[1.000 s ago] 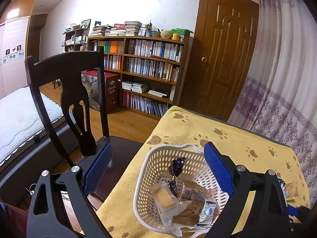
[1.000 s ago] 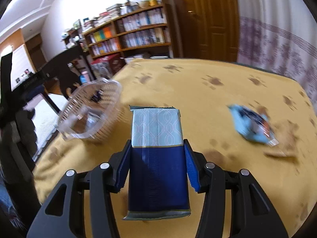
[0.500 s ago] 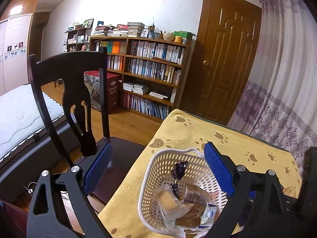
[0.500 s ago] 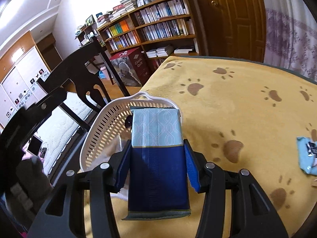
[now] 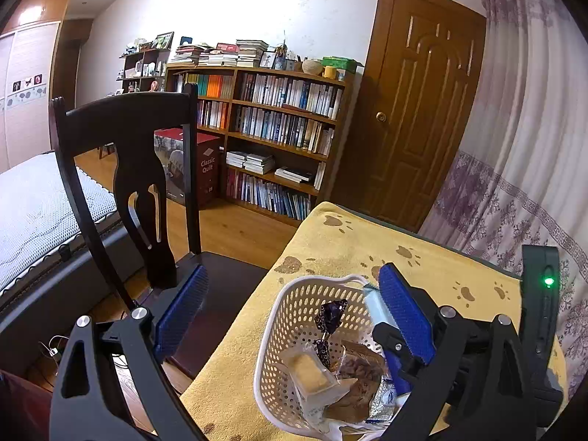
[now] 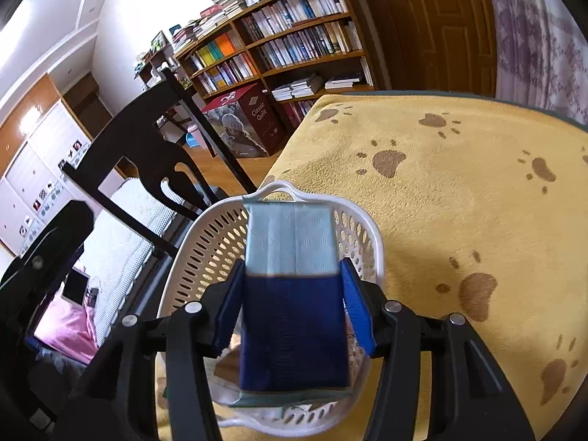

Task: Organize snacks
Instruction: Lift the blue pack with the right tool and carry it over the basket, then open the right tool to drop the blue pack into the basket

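- Right gripper (image 6: 292,294) clamps the blue snack packet (image 6: 292,286), hanging directly over the white basket (image 6: 205,257).
- Left gripper (image 5: 290,312), jaws wide and empty, sits beside the basket.
- Inside: wrapped snacks (image 5: 312,371), perhaps biscuits.

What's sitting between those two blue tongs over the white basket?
A blue and pale-green snack packet, clamped between the right tongs above the white basket. The right wrist view shows it best.

- Snack packet (image 6: 292,294), dark blue with pale blue top: clamped in right tool (image 6: 292,308), above basket.
- White perforated basket (image 5: 294,308): on desk, holding wrapped snacks (image 5: 312,371).
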`<state>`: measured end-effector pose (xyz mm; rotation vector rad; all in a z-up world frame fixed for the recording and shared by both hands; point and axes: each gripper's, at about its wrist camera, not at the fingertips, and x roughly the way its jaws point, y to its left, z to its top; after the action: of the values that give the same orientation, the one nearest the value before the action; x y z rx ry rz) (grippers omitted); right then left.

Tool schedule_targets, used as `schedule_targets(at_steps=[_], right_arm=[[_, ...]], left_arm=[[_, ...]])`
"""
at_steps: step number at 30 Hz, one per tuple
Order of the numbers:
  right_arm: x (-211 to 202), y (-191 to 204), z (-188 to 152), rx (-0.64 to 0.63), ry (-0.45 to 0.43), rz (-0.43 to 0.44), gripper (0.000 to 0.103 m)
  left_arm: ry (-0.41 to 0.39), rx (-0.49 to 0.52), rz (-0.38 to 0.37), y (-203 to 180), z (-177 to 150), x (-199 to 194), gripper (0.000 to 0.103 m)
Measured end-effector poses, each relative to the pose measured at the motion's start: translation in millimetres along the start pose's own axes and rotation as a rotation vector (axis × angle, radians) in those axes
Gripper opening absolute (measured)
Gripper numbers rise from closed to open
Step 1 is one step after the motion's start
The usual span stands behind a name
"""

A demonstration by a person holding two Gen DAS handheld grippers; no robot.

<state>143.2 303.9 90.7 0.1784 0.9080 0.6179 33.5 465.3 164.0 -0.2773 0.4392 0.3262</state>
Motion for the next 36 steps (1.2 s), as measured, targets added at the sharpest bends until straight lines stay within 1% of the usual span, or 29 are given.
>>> schedule_targets(at_steps=[7, 17, 22, 26, 31, 36], right_arm=[[-3, -3, -4, -0.002, 0.001, 0.014, 0.054], [-17, -10, -23, -0.019, -0.005, 0.029, 0.054], [-18, -3, -33, -0.035, 0.026, 0.081, 0.055], [-20, -2, -34, -0.043, 0.027, 0.092, 0.056], [-36, -9, -37, -0.034, -0.006, 0.101, 0.056], [-55, -23, -41, -0.027, -0.058, 0.056, 0.056]], left_arm=[[-0.001, 0.0, 0.001, 0, 0, 0, 0.095], [-0.001, 0.006, -0.004, -3, 2, 0, 0.095], [0.0, 0.02, -0.008, -9, 1, -1, 0.095], [-0.002, 0.029, -0.013, -12, 0, -4, 0.095], [0.002, 0.028, -0.01, -12, 0, -2, 0.095], [0.007, 0.04, -0.012, -15, -3, -1, 0.095]])
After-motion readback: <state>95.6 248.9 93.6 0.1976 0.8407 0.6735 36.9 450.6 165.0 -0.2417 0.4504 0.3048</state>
